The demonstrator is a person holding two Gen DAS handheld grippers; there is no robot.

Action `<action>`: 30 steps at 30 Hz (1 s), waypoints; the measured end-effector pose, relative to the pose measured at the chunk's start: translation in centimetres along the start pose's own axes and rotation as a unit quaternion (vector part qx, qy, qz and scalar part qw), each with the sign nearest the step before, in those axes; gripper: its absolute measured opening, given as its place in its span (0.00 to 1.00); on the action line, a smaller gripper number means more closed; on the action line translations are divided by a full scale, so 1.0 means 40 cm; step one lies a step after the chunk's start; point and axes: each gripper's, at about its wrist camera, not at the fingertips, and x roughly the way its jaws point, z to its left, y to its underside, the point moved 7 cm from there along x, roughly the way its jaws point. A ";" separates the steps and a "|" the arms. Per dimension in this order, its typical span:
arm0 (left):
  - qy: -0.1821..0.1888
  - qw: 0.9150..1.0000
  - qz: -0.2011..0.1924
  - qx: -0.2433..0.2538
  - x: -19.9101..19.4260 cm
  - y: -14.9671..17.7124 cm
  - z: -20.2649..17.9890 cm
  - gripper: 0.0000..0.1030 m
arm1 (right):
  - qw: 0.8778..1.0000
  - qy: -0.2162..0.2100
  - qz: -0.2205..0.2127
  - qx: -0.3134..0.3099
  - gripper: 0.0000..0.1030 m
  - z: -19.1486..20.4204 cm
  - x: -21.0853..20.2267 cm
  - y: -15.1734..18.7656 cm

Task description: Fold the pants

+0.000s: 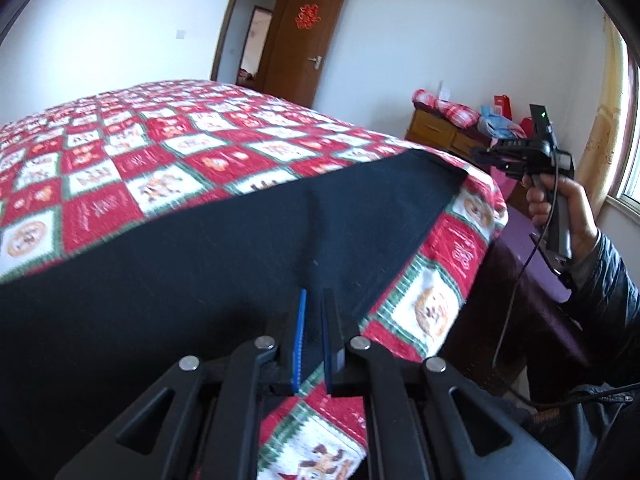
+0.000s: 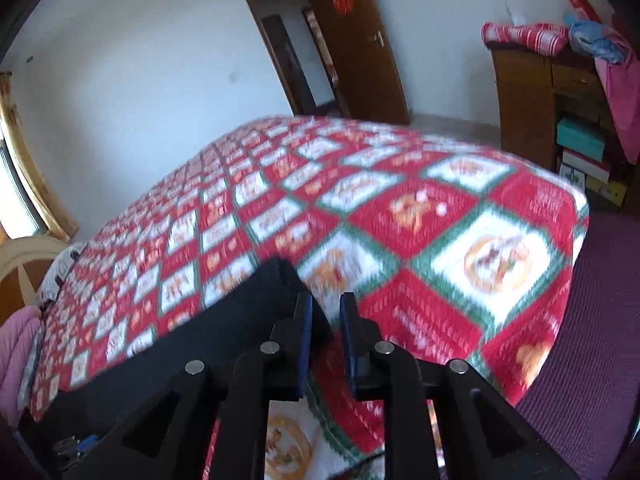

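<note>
The black pants [image 1: 224, 248] lie flat on the red, white and green patterned quilt [image 1: 132, 152] of the bed, filling the left wrist view from 9 o'clock across to a corner near 2 o'clock. The left gripper [image 1: 315, 300] hangs over the cloth near its edge, blue-padded fingers parted by a narrow gap with nothing between them. At 3 o'clock a hand [image 1: 560, 208] holds the right gripper [image 1: 480, 156] off the bed's corner, clear of the fabric. In the right wrist view that gripper [image 2: 326, 304] also stands slightly open and grips nothing (its tips are just beside a pants corner at 11 o'clock). A wooden door [image 2: 352, 40] stands open at 12 o'clock.
</note>
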 end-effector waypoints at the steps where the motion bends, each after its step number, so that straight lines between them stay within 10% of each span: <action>1: -0.006 1.000 0.002 -0.001 0.002 -0.001 0.008 0.09 | 1.000 -0.018 -0.002 0.006 0.25 0.010 0.000 -0.017; 4: -0.025 1.000 0.014 -0.009 0.017 0.013 0.030 0.09 | 0.999 -0.045 0.005 -0.006 0.40 0.055 0.029 -0.050; 12: -0.020 0.999 0.046 0.016 0.051 0.080 -0.006 0.13 | 0.993 -0.050 0.109 -0.015 0.40 0.110 0.240 -0.014; 14: -0.015 0.999 0.045 0.010 0.050 0.078 -0.002 0.13 | 0.991 -0.059 0.118 -0.017 0.23 0.114 0.256 0.004; 16: -0.005 0.999 0.043 -0.005 0.051 0.079 0.007 0.13 | 0.991 -0.062 0.112 -0.032 0.07 0.119 0.253 0.009; 23: 0.006 0.999 0.038 -0.022 0.048 0.084 0.010 0.13 | 0.983 -0.162 0.012 -0.082 0.05 0.177 0.109 -0.043; 30: 0.001 0.999 0.039 -0.011 0.044 0.085 0.005 0.13 | 0.996 0.001 0.053 -0.067 0.12 0.058 0.225 -0.013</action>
